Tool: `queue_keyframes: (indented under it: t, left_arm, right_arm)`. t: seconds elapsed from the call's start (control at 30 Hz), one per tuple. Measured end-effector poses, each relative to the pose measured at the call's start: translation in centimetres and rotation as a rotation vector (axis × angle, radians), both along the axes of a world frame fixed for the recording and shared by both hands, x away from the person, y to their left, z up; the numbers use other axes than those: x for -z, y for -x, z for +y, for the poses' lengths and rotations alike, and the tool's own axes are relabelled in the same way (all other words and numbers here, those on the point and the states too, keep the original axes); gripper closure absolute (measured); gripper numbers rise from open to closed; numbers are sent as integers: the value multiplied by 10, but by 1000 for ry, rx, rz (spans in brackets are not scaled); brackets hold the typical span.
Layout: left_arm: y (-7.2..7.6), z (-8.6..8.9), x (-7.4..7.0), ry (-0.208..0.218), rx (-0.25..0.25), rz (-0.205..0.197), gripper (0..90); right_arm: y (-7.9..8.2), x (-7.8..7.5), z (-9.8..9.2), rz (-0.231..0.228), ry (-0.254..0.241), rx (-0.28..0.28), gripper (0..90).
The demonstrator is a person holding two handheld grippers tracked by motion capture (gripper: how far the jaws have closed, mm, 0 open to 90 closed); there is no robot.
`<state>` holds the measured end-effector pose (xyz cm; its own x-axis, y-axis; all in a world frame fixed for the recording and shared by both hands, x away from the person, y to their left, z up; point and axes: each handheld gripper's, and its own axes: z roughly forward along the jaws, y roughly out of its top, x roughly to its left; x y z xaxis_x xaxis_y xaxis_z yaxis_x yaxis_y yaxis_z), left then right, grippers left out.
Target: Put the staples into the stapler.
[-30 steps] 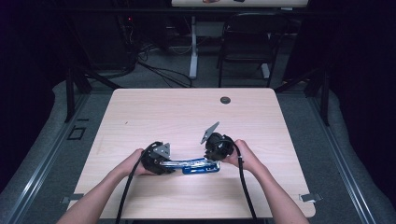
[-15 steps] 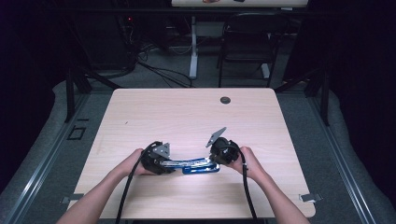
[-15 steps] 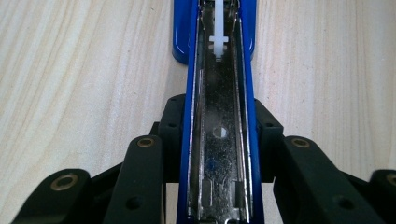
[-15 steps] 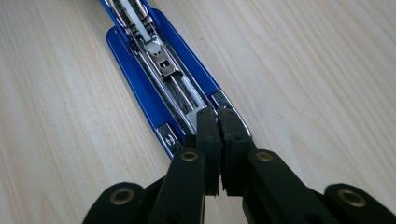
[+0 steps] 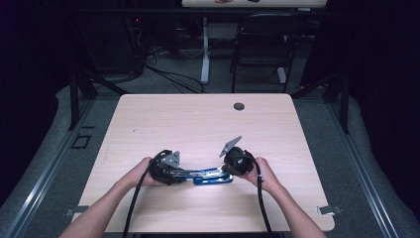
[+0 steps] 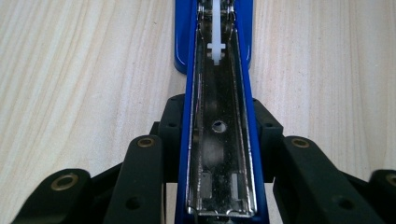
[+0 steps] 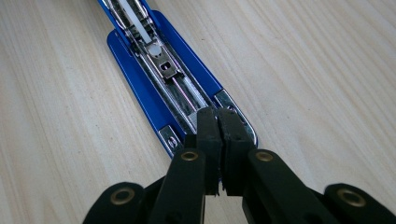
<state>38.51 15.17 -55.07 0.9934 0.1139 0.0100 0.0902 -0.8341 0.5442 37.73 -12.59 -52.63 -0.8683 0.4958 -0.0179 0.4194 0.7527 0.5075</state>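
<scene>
Clamping the opened blue stapler (image 6: 219,154) near the table's (image 5: 198,119) front edge, left gripper (image 6: 219,140) holds; right gripper's (image 7: 218,126) fingers have just pinched together.

We see our right gripper (image 7: 218,122) with its two black jaws pressed together, nothing caught between them; their tips rest on the near end of the open blue stapler (image 7: 161,72), over its metal staple channel (image 7: 180,84); the stapler lies flat on the wooden table (image 7: 303,70)
</scene>
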Motion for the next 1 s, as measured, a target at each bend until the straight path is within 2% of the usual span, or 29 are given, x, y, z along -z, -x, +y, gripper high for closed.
queue_keyframes:
  t: [0.03, 0.17, 0.5, 0.57, 0.7, 0.87, 0.93, 1.0]
  left_arm:
    - [1, 0, 1, 14, -10, -10, 655]
    - [0, 0, -1, 6, -1, 0, 655]
    - [1, 0, -6, 38, -4, -8, 655]
    - [1, 0, -7, 42, -2, -3, 655]
    - [1, 0, -8, 58, -4, 2, 655]
    - [1, 0, -10, 76, -12, 2, 655]
    - [1, 0, -11, 75, -5, 2, 654]
    - [2, -1, -12, 87, -16, -7, 654]
  right_arm:
    - [0, 0, 0, 2, -3, 2, 888]
    - [0, 0, 0, 4, -5, 11, 888]
    - [0, 1, -1, 15, -24, 34, 883]
    - [-1, -1, -2, 24, -7, 30, 879]
    - [-1, 0, -2, 21, -22, 46, 876]
    - [-1, -1, -2, 19, -10, 39, 888]
    - [-1, 0, -1, 15, -33, 53, 889]
    - [-1, 0, -1, 12, -27, 58, 894]
